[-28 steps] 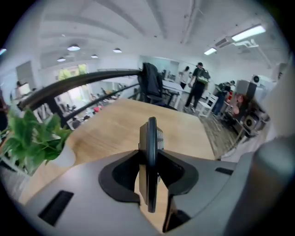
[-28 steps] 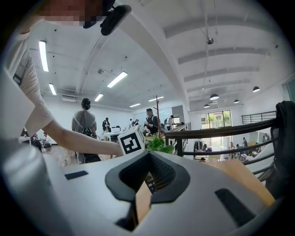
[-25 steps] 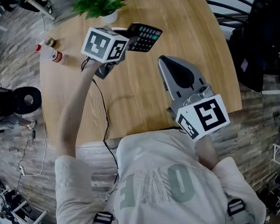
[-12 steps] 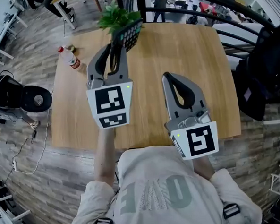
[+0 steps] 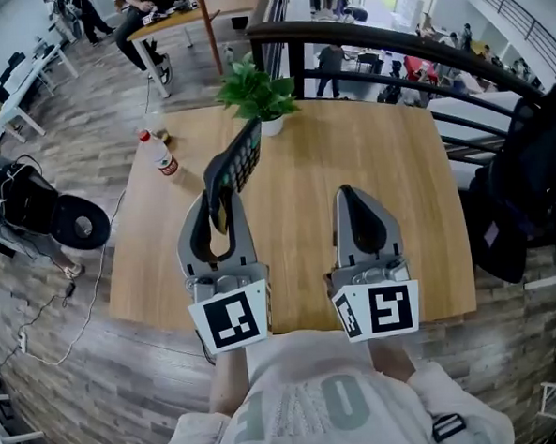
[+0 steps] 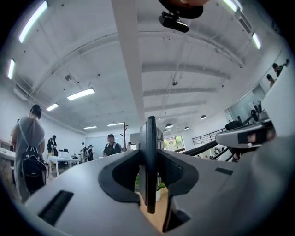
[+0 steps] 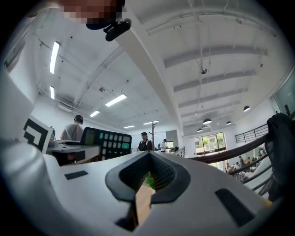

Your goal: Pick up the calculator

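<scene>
Above the wooden table (image 5: 396,162): calculator (image 5: 239,158) pinched in our left gripper (image 5: 222,193).
We held the calculator clear of the tabletop, edge-on btwn the left jaws, pads pressed on both faces, keys facing our right gripper (image 5: 350,201). That one hung just beside the left, its jaws pressed together, tips touching, w/ nothing btwn them. A potted plant (image 5: 256,91) stood at the table's far edge & a bottle (image 5: 158,153) near the far-left corner.
</scene>
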Motion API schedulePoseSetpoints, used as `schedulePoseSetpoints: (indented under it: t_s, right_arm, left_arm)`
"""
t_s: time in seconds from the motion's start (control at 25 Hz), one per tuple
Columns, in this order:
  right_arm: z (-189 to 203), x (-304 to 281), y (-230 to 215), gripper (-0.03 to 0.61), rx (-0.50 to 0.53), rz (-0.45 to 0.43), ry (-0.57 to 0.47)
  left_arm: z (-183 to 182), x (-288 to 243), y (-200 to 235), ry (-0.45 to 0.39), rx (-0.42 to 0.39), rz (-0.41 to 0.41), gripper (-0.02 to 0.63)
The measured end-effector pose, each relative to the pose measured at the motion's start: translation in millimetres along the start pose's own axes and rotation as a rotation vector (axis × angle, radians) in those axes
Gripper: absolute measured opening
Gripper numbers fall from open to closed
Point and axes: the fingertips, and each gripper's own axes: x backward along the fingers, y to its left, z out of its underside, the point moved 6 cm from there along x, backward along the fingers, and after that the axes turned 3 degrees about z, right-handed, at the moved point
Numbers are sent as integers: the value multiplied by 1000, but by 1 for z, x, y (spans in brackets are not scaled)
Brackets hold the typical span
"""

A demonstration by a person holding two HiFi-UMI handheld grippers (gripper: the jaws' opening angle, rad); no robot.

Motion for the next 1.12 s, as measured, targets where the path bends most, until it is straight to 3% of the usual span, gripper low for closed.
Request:
schedulePoseSetpoints:
  t_s: [0.32,0.8,1.12]
  right_arm:
    - [8,-3,6,17,72,11,36]
    - [10,-6,8,17,76,39,45]
    - [16,-9,11,15,98,27,56]
  left_arm:
    - [6,0,-4,2,20,28,118]
    - [3,-3,6,-25,26,47,118]
    - [11,-4,2,8,47,72,118]
